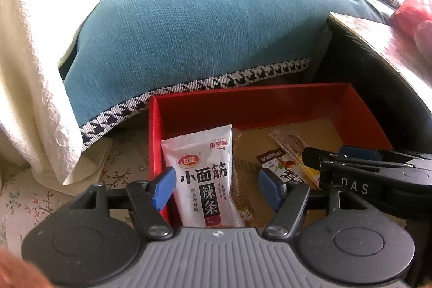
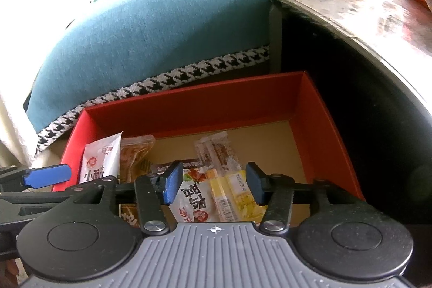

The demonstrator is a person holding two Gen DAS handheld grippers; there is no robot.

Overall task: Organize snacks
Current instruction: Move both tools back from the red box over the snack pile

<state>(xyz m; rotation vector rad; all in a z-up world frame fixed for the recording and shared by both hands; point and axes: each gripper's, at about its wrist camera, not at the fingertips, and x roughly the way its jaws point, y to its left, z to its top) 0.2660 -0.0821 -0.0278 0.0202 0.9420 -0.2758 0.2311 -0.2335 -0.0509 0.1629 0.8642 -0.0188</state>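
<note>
A red box (image 2: 194,104) w/ a brown cardboard floor is seen on the floor, in front of a sofa draped w/ a teal cover (image 1: 202,26); a dark table (image 2: 364,12) stands to the right. Several snack packets are already laid inside the box.

Left gripper (image 1: 218,188): jaws are spread wide, nothing pinched. Framed betw. its blue pads is a white packet (image 1: 203,180) w/ bold black characters, lying at the box's left wall, long axis running away from the gripper, i.e. roughly parallel to the fingers. A brown packet (image 1: 239,193) is tucked just beside it, partly underneath; whether they overlap fully cannot be told.

Right gripper (image 2: 216,186): jaws also spread, nothing held. Below and betw. its pads are seen a white-and-red packet (image 2: 195,196) and a yellow packet (image 2: 237,196), side by side, touching, both lengthwise away from the gripper. A clear-wrapped bar (image 2: 216,150) lies just beyond them, tilted slightly leftward.

Each gripper sits low over the near edge of the box, the two close together; the right one's finger shows at the right of the left view.

Judgement: white packet is nearest the left gripper, straight ahead; since its long axis matches the fingers, a pinch across its narrow width would prob. need no wrist turn. The yellow/white-red pair is better reached by the right.
</note>
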